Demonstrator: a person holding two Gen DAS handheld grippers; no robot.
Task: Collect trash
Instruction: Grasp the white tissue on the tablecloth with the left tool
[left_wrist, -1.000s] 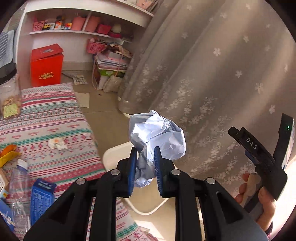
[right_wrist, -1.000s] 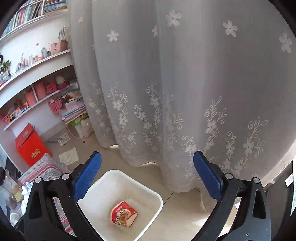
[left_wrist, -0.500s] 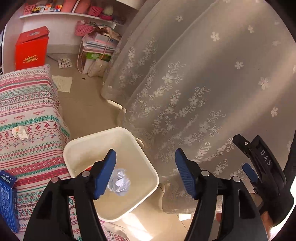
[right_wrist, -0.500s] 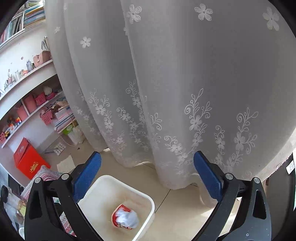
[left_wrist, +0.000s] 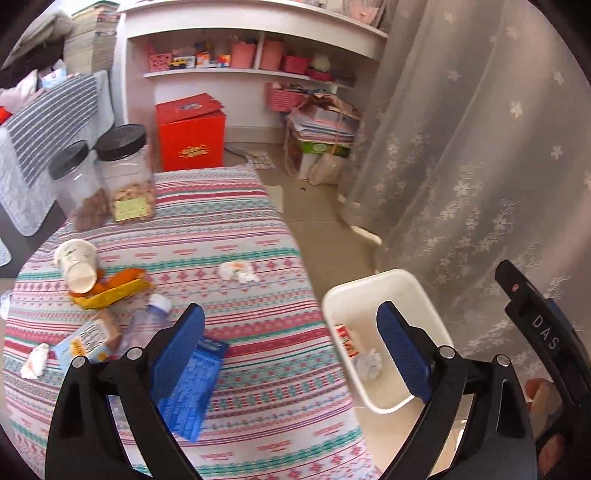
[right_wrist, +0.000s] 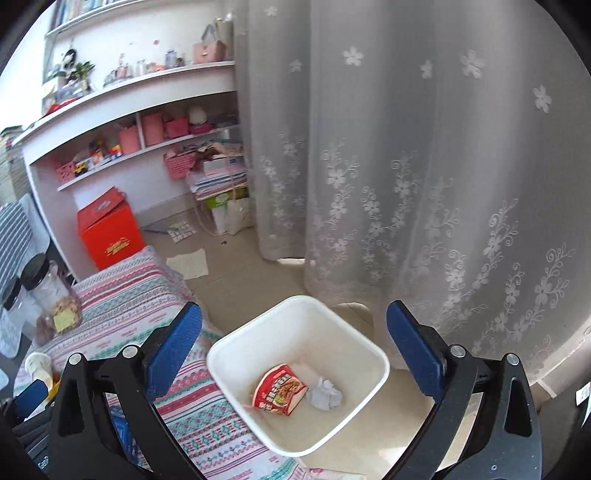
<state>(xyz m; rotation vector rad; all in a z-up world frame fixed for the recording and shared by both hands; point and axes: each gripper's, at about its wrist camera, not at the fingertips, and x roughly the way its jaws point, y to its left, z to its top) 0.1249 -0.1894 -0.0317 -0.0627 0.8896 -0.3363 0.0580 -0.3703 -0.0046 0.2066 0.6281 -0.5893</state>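
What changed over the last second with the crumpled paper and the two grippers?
The left gripper let go of the crumpled pale-blue paper ball; it now lies in the white plastic bin beside the red snack wrapper. Its jaws are opening, nothing between them, and its view swung from the curtain toward the striped tablecloth. The right gripper stayed open and empty.

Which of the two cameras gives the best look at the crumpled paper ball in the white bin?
The right wrist view: the crumpled paper ball lies in plain sight on the floor of the white bin, beside the red snack packet. The left wrist view shows it smaller, close behind that gripper's right finger.
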